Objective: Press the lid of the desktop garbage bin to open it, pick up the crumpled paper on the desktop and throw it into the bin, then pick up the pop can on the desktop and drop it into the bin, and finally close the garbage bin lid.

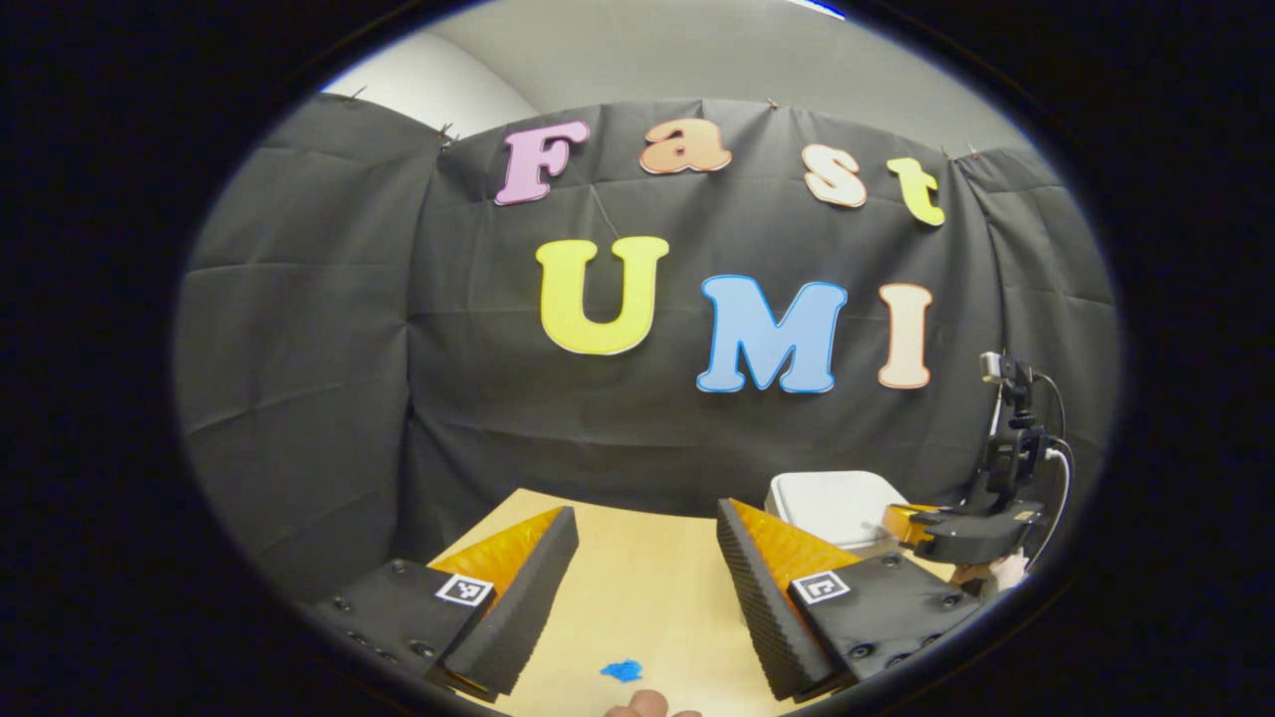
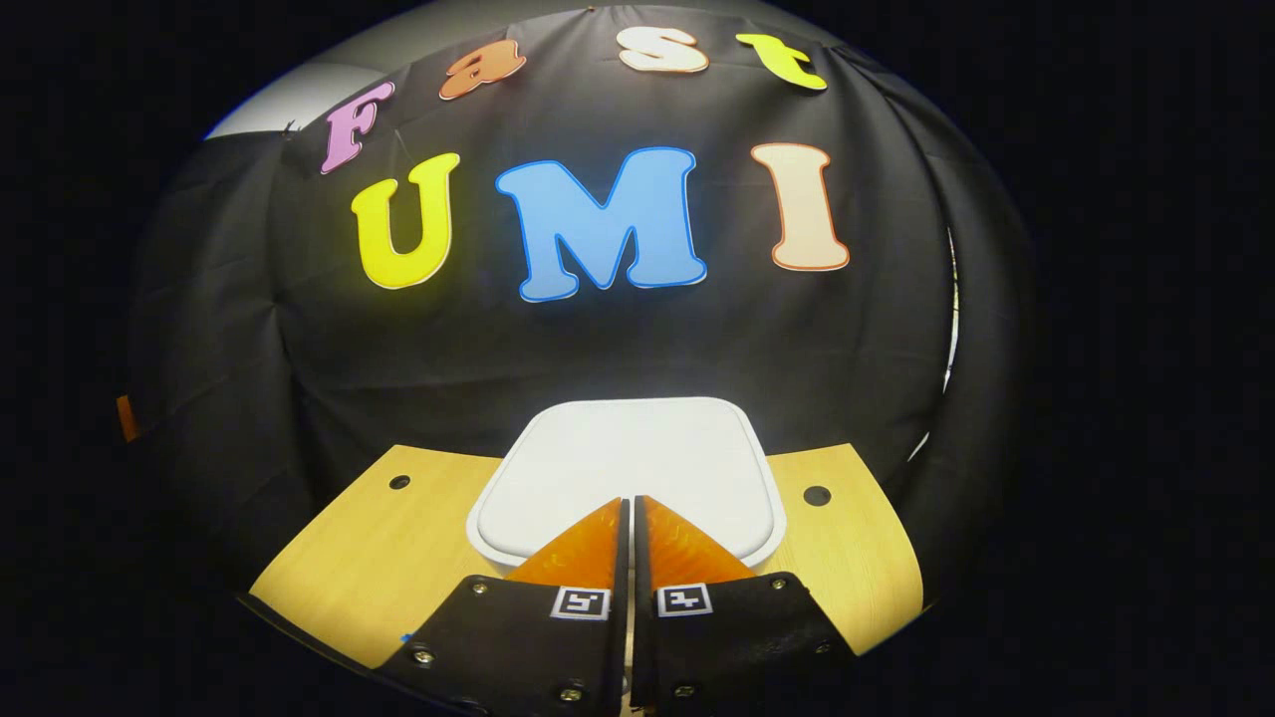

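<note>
The pale wooden table [image 2: 349, 558] carries the white garbage bin [image 2: 628, 468] against its back edge, lid closed. In the right gripper view the right gripper [image 2: 630, 508] has its jaws pressed together, empty, the tips over the lid's near edge. The left gripper view adds the left gripper [image 1: 647, 558], jaws wide apart and empty, and a small blue mark [image 1: 622, 670] on the table.

The left gripper [image 1: 647, 588] hangs with fingers spread wide over bare wooden table [image 1: 637, 597]. Ahead to its right stands the white bin [image 1: 835, 506], the right gripper [image 1: 911, 525] at its lid.
</note>
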`<state>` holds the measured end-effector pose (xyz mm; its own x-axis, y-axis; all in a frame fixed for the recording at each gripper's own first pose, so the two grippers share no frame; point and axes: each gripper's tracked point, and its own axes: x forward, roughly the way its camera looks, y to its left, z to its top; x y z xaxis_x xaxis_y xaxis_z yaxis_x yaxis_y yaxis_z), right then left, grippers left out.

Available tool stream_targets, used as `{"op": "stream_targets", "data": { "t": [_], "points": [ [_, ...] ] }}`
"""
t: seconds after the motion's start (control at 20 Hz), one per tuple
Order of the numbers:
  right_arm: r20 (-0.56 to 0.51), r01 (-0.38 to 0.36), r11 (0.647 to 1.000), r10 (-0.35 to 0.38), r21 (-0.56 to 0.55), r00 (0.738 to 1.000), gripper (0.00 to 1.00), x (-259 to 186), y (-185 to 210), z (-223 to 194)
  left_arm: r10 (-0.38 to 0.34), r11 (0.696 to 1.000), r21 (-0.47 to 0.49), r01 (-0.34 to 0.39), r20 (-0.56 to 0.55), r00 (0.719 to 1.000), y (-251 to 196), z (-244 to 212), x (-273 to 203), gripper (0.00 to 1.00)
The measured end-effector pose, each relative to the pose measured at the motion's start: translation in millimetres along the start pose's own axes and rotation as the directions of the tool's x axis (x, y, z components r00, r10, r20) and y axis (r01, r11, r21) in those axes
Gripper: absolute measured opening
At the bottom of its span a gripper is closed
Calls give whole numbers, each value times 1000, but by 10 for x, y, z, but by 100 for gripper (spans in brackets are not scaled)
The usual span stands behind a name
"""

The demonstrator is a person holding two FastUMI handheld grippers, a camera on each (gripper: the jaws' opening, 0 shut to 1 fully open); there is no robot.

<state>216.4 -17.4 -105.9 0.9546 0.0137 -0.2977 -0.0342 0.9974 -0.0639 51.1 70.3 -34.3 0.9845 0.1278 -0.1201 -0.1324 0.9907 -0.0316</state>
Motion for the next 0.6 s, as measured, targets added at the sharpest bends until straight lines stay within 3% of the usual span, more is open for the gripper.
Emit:
{"op": "stream_targets", "data": {
  "t": [0.6],
  "points": [
    [-27, 21, 1000, -21, -12, 999, 3, 176, 3, -124, -6, 1000, -7, 6, -3, 1000, 33, -35, 46, 96]
  ]
}}
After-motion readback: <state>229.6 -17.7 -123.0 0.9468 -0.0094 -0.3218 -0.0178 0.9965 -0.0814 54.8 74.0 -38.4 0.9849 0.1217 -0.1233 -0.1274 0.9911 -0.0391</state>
